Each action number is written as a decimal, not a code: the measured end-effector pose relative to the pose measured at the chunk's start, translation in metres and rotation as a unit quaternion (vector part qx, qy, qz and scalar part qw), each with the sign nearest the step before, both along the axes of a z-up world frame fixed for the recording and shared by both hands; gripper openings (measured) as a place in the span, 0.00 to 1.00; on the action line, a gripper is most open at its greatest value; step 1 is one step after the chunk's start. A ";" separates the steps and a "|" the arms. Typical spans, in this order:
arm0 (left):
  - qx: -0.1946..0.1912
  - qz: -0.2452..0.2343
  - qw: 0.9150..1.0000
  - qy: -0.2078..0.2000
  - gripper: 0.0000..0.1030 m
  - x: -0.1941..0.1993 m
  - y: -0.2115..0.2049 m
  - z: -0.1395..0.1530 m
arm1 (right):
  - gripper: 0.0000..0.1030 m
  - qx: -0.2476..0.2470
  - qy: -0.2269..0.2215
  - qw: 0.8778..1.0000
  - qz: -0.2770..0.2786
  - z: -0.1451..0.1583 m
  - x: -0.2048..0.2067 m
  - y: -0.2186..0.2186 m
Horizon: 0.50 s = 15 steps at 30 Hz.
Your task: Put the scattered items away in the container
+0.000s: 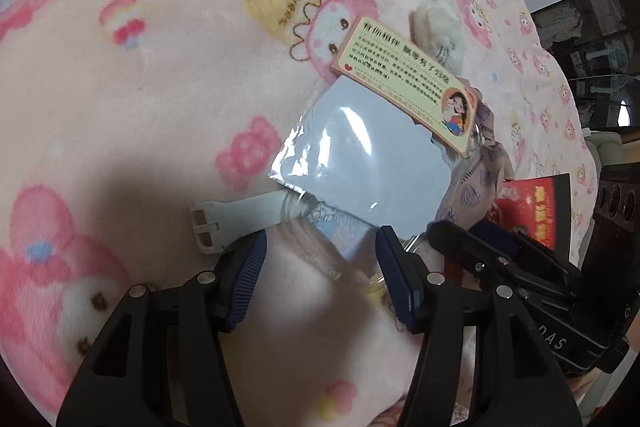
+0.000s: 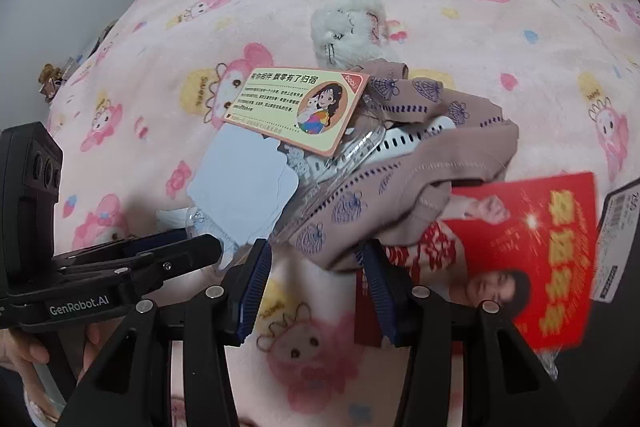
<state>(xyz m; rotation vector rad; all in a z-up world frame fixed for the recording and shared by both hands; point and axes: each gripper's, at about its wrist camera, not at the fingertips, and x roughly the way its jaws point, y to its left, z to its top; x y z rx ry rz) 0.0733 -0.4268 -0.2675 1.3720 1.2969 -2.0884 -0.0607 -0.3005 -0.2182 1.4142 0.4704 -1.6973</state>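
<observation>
Left wrist view: left gripper [image 1: 320, 259] fingers spread, empty, near plastic sleeve [image 1: 360, 163]; right gripper [image 2: 316, 279] likewise. Risk: slick sleeve sliding, card [image 1: 404, 83] atop tumbling.

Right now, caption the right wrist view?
Open right claw nears a pile: card, cloth, red booklet.

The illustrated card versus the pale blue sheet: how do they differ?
The illustrated card is yellow with an orange border, printed text and a cartoon girl; the pale blue sheet is blank. The card is a neat rounded rectangle, the sheet larger, with a wavy edge. The card partly overlaps the sheet. Both are flat and lie on the pink blanket.
</observation>
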 end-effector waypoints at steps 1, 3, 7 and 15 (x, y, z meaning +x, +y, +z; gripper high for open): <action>0.003 -0.001 1.000 -0.002 0.57 -0.003 0.000 -0.002 | 0.43 0.003 -0.006 1.000 -0.002 -0.003 -0.002 -0.002; 0.005 -0.001 1.000 0.002 0.55 -0.007 0.000 -0.002 | 0.43 0.001 -0.020 1.000 -0.002 -0.009 -0.004 -0.007; 0.018 0.011 1.000 0.022 0.29 -0.002 -0.001 0.007 | 0.43 -0.003 -0.023 1.000 -0.002 -0.011 -0.005 -0.012; -0.006 -0.020 0.999 0.039 0.21 0.001 0.025 0.040 | 0.43 -0.054 -0.078 0.995 0.005 -0.004 0.003 -0.013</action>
